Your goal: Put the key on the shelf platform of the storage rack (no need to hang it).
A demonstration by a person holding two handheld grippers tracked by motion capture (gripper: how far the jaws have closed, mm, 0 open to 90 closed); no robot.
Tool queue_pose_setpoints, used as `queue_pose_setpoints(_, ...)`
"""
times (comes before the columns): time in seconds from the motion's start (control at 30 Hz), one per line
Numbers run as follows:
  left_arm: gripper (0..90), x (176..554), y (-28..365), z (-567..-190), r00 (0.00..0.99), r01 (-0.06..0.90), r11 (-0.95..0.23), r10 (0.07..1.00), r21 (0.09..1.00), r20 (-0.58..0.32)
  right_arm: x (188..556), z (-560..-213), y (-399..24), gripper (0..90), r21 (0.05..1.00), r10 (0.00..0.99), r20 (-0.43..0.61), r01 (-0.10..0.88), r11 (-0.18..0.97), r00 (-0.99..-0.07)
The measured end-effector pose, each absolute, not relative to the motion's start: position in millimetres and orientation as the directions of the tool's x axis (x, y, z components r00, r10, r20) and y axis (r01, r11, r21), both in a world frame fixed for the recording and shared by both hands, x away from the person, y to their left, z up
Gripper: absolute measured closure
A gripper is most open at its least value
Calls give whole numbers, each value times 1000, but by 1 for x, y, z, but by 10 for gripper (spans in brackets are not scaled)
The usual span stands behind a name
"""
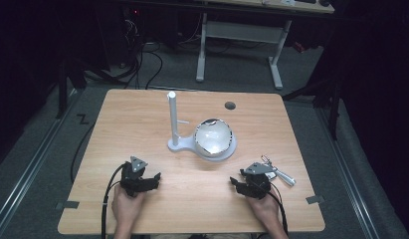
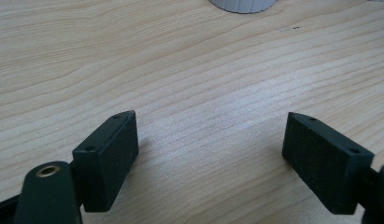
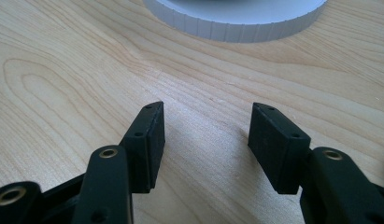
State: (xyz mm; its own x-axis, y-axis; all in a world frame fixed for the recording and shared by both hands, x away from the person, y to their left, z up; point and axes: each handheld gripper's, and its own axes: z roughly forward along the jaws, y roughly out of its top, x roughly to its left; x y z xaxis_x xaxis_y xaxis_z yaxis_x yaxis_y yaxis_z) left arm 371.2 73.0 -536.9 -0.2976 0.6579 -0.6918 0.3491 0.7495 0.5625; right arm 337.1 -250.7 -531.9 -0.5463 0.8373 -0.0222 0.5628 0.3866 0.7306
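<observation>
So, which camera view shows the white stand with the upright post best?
The high view: there the white stand appears whole, with its upright post and the shiny bowl beside it. The right gripper view shows just a ribbed arc of the white base's edge, and the left gripper view a smaller piece.
</observation>
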Motion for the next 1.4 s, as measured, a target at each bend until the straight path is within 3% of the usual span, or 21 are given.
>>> queue_pose_setpoints(0.77,187,371,73,-537,-298,349,750,658,562,-692,336,-532,-249,430,728,843,-18,571,380,-538)
queue_pose_setpoints(1.4,187,371,73,-537,-299,351,749,658,562,-691,336,-525,-251,466,739,854,-25,566,366,-519)
